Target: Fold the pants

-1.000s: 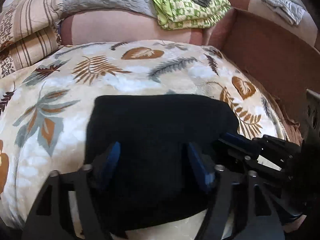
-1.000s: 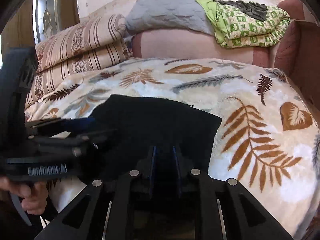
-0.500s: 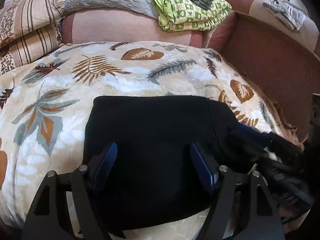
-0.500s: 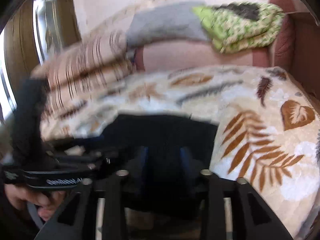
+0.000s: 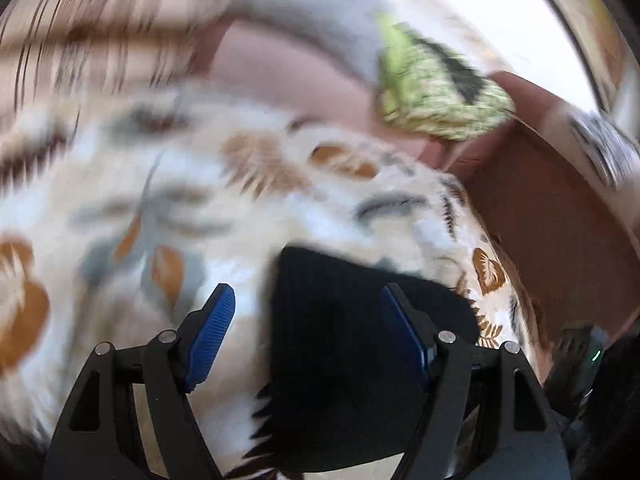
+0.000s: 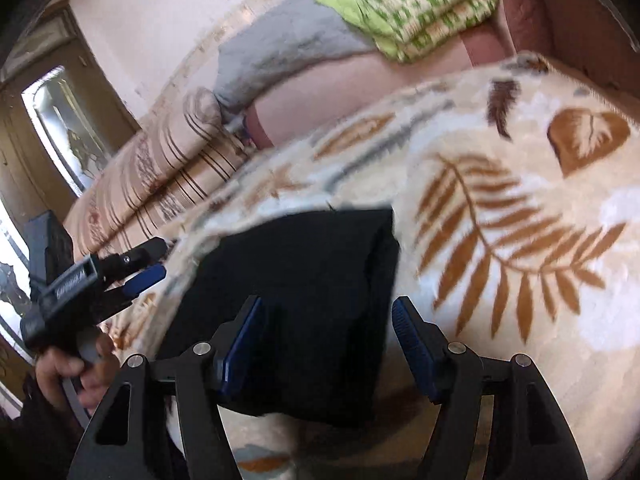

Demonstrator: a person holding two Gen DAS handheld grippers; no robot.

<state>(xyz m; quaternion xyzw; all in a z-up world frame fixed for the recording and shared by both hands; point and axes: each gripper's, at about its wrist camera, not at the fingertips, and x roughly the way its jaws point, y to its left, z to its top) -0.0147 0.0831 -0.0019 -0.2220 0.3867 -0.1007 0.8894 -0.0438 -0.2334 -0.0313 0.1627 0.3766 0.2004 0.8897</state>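
lying nearest, between the blue pads of the right tool (image 6: 326, 338), is the folded black pants (image 6: 296, 280), a compact bundle on the leaf-print blanket (image 6: 500, 240). the right tool's jaws have just been opening and now stand spread, pressing nothing. the left tool (image 6: 154, 260) is spread too, off the bundle's left edge, empty. the folding looks finished, in the letting-go step; next calls for drawing both tools clear without snagging cloth. farther back sit striped cushions (image 6: 160, 176) and a green patterned cloth (image 6: 424, 12).
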